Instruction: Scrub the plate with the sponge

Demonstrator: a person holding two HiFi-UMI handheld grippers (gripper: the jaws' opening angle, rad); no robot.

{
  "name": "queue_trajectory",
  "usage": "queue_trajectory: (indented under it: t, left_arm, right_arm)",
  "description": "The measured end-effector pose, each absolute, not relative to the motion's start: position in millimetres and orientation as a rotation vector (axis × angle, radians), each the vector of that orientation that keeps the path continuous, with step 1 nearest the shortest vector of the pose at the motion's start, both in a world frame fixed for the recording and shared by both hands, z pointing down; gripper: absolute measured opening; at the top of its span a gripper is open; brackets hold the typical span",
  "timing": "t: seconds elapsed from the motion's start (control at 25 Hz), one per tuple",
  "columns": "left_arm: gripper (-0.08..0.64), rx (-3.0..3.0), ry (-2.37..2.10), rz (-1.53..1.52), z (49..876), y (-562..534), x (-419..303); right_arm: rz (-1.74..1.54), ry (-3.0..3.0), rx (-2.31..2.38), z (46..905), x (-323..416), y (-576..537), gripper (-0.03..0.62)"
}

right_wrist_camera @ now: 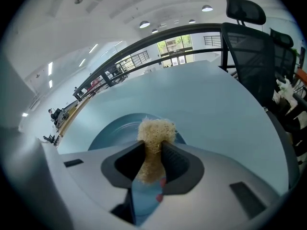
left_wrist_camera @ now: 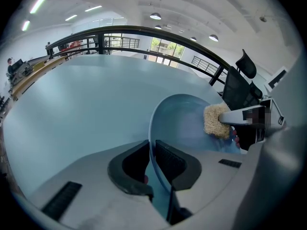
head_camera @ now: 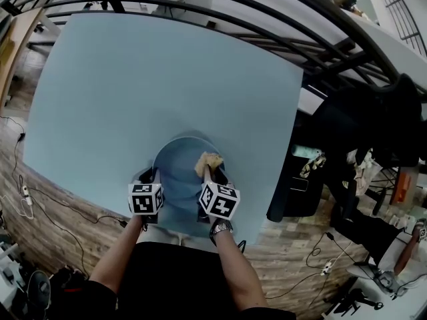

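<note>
A blue plate (head_camera: 179, 179) is held tilted over the near edge of the pale blue table. My left gripper (head_camera: 148, 177) is shut on the plate's left rim; in the left gripper view the plate (left_wrist_camera: 184, 121) stands on edge between the jaws of that gripper (left_wrist_camera: 151, 158). A tan fibrous sponge (head_camera: 207, 163) is pinched in my right gripper (head_camera: 212, 177) and presses on the plate's right part. In the right gripper view the sponge (right_wrist_camera: 156, 134) sticks out past the jaws of the right gripper (right_wrist_camera: 152, 159) over the plate (right_wrist_camera: 120, 131). The left gripper view also shows the sponge (left_wrist_camera: 216, 120) against the plate's face.
The pale blue table (head_camera: 167, 92) spreads ahead, with a dark curved railing (head_camera: 267, 12) behind it. Black office chairs (head_camera: 373, 125) and clutter stand to the right. Cables lie on the wooden floor (head_camera: 40, 205) at left.
</note>
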State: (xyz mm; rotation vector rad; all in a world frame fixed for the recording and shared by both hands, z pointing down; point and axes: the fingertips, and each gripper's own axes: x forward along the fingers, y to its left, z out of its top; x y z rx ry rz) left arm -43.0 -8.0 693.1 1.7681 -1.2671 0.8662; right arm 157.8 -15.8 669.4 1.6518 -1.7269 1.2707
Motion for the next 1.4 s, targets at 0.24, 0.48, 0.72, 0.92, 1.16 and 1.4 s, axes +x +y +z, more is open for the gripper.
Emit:
queue_trajectory:
  t: [0.24, 0.48, 0.72, 0.92, 1.16, 1.4]
  left_arm:
    - [0.038, 1.780, -1.261, 0.876, 693, -9, -41]
    - [0.038, 1.794, -1.242, 0.875, 694, -8, -41]
    - [0.038, 1.805, -1.238, 0.854, 694, -9, -41]
    - [0.038, 1.817, -1.222, 0.843, 694, -8, -40]
    - [0.038, 1.831, -1.216, 0.847, 694, -9, -38]
    - [0.038, 1.835, -1.207, 0.848, 693, -8, -39]
  right_arm:
    - [1.304, -1.751, 1.553, 676, 152, -25, 0.107]
    - [1.324, -1.765, 1.539, 679, 143, -29, 0.107]
    - [1.303, -1.786, 1.504, 680, 129, -36, 0.107]
    - [1.269, -1.823, 1.459, 680, 110, -43, 0.107]
    - [1.247, -1.878, 1.369, 680, 79, -49, 0.107]
    - [1.264, -1.920, 1.283, 679, 50, -49, 0.107]
